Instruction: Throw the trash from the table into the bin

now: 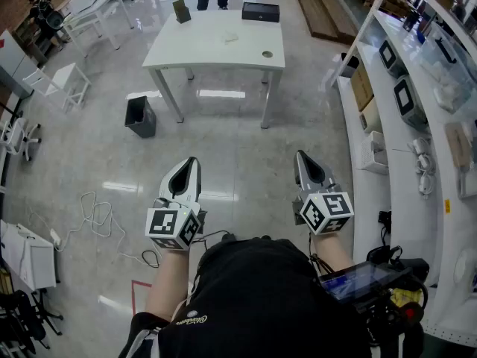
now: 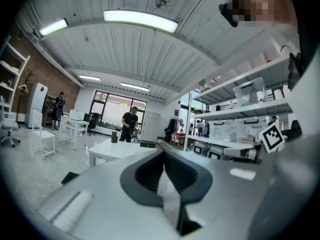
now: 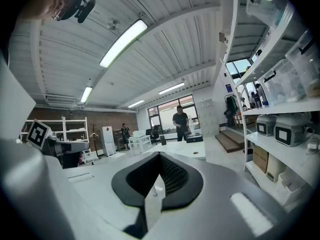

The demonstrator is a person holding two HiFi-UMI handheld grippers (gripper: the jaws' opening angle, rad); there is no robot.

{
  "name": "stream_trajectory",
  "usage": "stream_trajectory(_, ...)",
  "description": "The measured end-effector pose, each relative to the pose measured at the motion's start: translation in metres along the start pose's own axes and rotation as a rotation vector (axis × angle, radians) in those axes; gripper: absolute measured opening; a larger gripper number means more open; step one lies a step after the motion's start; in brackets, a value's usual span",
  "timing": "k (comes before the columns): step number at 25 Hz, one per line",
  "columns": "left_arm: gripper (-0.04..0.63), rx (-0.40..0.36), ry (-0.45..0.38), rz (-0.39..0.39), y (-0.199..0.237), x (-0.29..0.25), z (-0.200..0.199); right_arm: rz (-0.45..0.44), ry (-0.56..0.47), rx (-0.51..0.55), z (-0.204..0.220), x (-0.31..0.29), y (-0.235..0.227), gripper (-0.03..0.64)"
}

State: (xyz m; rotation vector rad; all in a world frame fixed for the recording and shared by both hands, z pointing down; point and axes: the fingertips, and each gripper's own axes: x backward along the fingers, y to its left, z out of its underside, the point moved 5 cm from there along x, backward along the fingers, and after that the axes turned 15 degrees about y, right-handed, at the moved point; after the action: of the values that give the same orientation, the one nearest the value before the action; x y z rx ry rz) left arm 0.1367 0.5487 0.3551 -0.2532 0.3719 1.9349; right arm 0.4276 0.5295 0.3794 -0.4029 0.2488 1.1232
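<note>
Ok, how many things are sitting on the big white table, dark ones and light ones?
Dark: 2, the black box and the upright dark block
Light: 2, the white scrap and the small round piece
Total: 4

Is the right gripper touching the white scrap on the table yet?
Apart. In the head view the right gripper hangs shut over the floor, well short of the table; the white scrap lies on its top.
</note>
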Motion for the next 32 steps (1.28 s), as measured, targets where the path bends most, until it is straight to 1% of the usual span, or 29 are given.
stream_trajectory(9,0.009,-0.002,0.006,-0.004,-0.003,0.002,0.004,-0.004,0.008,0.012,0.003,0.002,0.001,0.000)
stream_trajectory(14,0.009,0.000,0.006,-0.002,0.002,0.001,0.005,-0.013,-0.005,-0.009,0.003,-0.002,0.003,0.000)
stream_trajectory(22,0.009,0.011,0.019,0.015,0.032,0.001,0.010,0.004,0.022,-0.008,0.007,-0.021,0.023,0.000)
stream_trajectory(27,0.009,0.031,0.038,0.058,0.060,0.000,0.018,0.023,0.033,-0.012,0.014,-0.037,0.045,0.001)
stream_trajectory(32,0.009,0.009,0.066,0.086,0.072,-0.007,0.020,0.032,0.041,-0.029,0.019,-0.045,0.057,0.002)
